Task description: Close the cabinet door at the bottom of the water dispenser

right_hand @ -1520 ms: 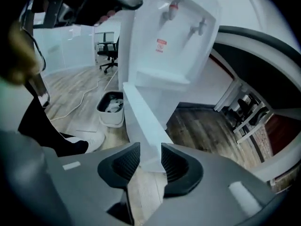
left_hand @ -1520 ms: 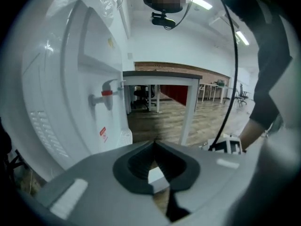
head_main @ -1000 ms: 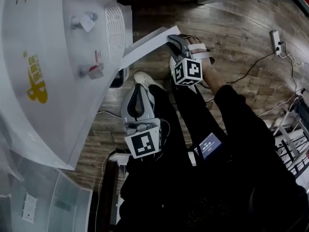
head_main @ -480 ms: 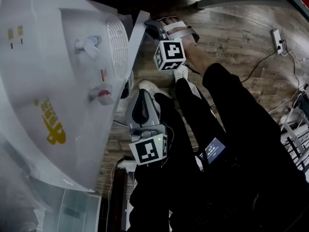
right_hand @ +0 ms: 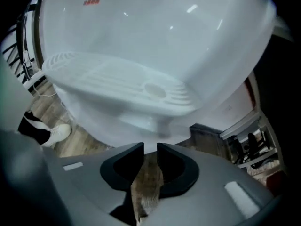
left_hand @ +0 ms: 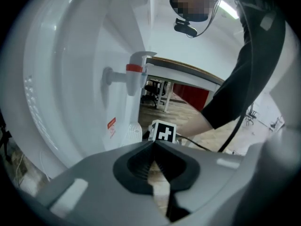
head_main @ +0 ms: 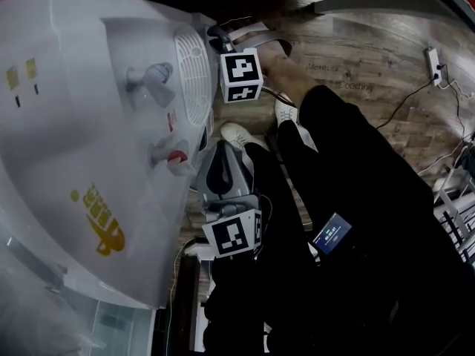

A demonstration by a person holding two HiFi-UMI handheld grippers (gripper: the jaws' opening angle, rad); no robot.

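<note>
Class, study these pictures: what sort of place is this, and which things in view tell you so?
Probably an office or workroom: a white water dispenser, a power strip with cables on the wooden floor, and a long table beyond.

Right tongs point(head_main: 217, 31) beside water dispenser point(head_main: 82, 110) drip tray point(head_main: 194, 80); left tongs point(head_main: 221, 154) lower, apart.

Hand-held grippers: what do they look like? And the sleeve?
The left hand-held gripper and the right hand-held gripper are grey shells with black pads, each carrying a white cube with black square markers. The right one's empty jaws are closing. The sleeve is black.
</note>
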